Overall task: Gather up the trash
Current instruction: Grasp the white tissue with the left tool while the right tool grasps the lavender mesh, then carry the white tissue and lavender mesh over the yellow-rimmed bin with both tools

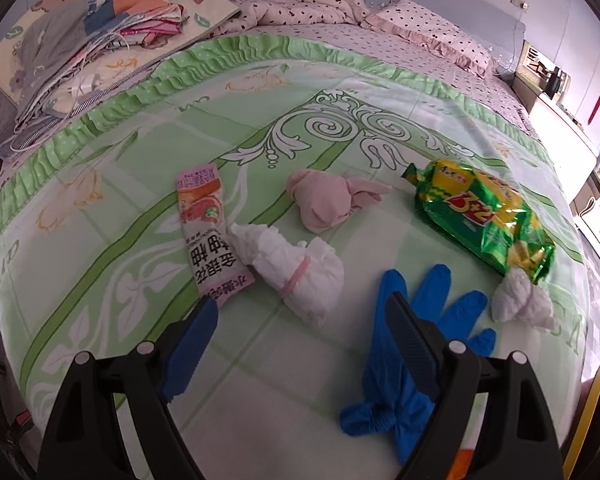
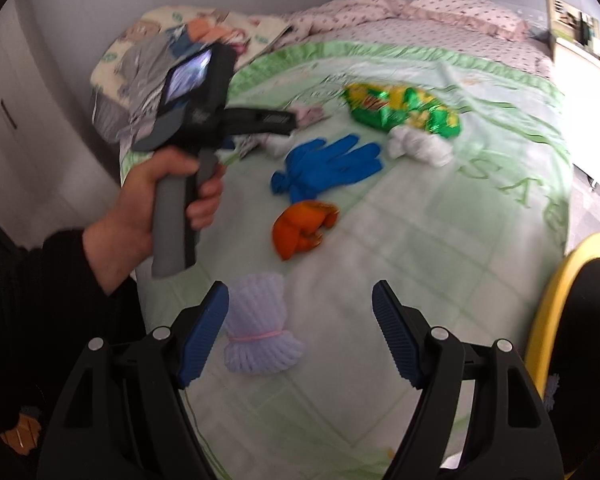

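Trash lies on a green bedspread [image 1: 112, 208]. In the left wrist view I see a pink sachet wrapper [image 1: 206, 236], a white tissue wad with a pink band [image 1: 296, 268], a pink cloth ball [image 1: 328, 200], a green snack bag [image 1: 484, 216], a white tissue [image 1: 518, 300] and a blue glove [image 1: 404, 364]. My left gripper [image 1: 300, 336] is open above the bedspread, just short of the banded wad, its right finger over the glove. My right gripper [image 2: 300, 332] is open over a pale foam net [image 2: 260, 332]. The orange peel [image 2: 304, 228], the glove [image 2: 324, 164] and the snack bag [image 2: 404, 108] lie beyond.
A yellow-rimmed black bin [image 2: 572, 320] stands at the bed's right edge. Folded clothes and cables [image 1: 92, 36] sit at the far left of the bed, pillows [image 1: 428, 32] at the head. A white cabinet [image 1: 560, 140] stands to the right. The hand holding the left gripper [image 2: 172, 192] shows in the right wrist view.
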Demonstrator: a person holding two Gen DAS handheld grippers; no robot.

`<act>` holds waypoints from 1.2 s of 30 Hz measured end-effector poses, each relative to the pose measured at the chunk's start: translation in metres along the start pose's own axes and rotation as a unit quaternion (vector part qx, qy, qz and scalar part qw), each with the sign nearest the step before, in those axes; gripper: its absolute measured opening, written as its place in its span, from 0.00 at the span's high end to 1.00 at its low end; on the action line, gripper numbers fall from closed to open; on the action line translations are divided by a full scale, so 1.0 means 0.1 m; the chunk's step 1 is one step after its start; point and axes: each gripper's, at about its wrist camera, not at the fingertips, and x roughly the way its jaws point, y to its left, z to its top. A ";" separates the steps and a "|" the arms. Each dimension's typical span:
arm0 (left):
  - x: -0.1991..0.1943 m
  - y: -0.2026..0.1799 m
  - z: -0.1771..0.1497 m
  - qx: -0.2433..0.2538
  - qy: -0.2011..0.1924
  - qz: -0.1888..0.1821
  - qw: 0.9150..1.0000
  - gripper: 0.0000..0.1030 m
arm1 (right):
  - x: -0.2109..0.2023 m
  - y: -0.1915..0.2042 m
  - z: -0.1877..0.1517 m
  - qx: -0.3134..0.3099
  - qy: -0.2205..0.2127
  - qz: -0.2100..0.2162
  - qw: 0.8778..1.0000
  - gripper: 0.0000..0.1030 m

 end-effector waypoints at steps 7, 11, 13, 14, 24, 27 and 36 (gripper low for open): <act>0.23 -0.08 0.10 -0.004 0.011 -0.005 1.000 0.23 | 0.39 0.13 -0.03 -0.030 0.039 0.005 0.999 0.31; 0.40 -0.07 0.15 -0.004 0.023 -0.001 1.000 0.33 | 0.58 0.13 -0.05 -0.029 0.059 0.010 0.998 0.32; 0.49 -0.03 0.16 -0.014 0.031 0.000 0.999 0.38 | 0.65 0.12 -0.06 -0.027 0.064 0.012 0.997 0.32; 0.51 -0.02 0.17 -0.017 0.028 0.003 0.999 0.40 | 0.67 0.12 -0.06 -0.025 0.068 0.014 0.997 0.34; 0.58 -0.13 0.20 0.013 0.004 0.024 1.000 0.66 | 0.75 0.36 -0.12 -0.063 0.079 0.048 0.994 0.61; 0.56 -0.15 0.19 0.021 -0.001 0.028 0.999 0.68 | 0.73 0.39 -0.13 -0.074 0.071 0.047 0.994 0.69; 0.34 -0.08 0.11 0.027 -0.009 0.016 0.999 0.69 | 0.58 0.23 -0.11 -0.039 0.042 0.056 0.997 0.74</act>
